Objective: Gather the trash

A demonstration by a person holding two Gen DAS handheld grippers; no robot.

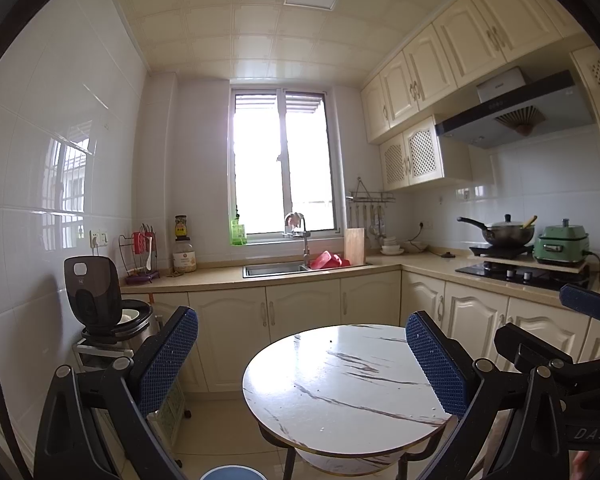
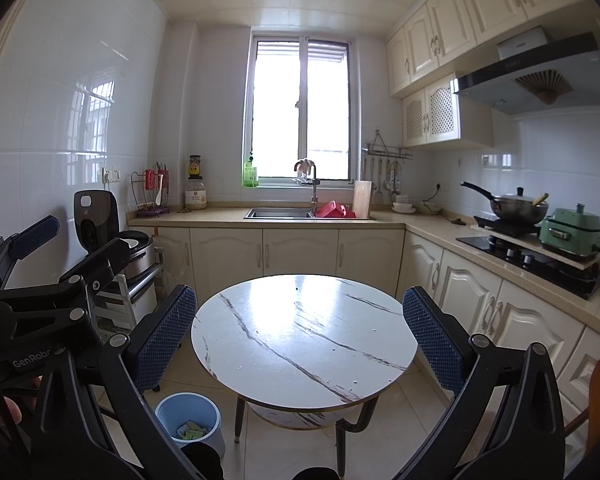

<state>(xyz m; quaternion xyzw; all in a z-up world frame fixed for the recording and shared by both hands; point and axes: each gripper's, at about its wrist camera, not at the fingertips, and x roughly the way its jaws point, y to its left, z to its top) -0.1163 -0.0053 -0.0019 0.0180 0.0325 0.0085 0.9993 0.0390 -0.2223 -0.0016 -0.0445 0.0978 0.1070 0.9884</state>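
A blue bin is standing on the floor just beside the left legs of the round marble-patterned table, and it is holding a few scraps of trash, some yellow and green; only its rim is showing at the bottom of the left wrist view. The left hand-held gripper is hovering above the near edge of the table with its blue-padded fingers spread wide and nothing between them; in the right wrist view it is appearing at the left edge, with "GenRobo" readable on its black body. The right hand-held gripper is likewise hanging wide open over the table, gripping nothing, and from the left wrist view its body is showing the letters "DAS". Against the far wall a steel sink is sitting in the table, with something red lying in its right half. On the stove a dark pan is sitting under a lid, with a green cooker just beside it. A jar with a pale label is standing left of the sink; its writing is too small to read.
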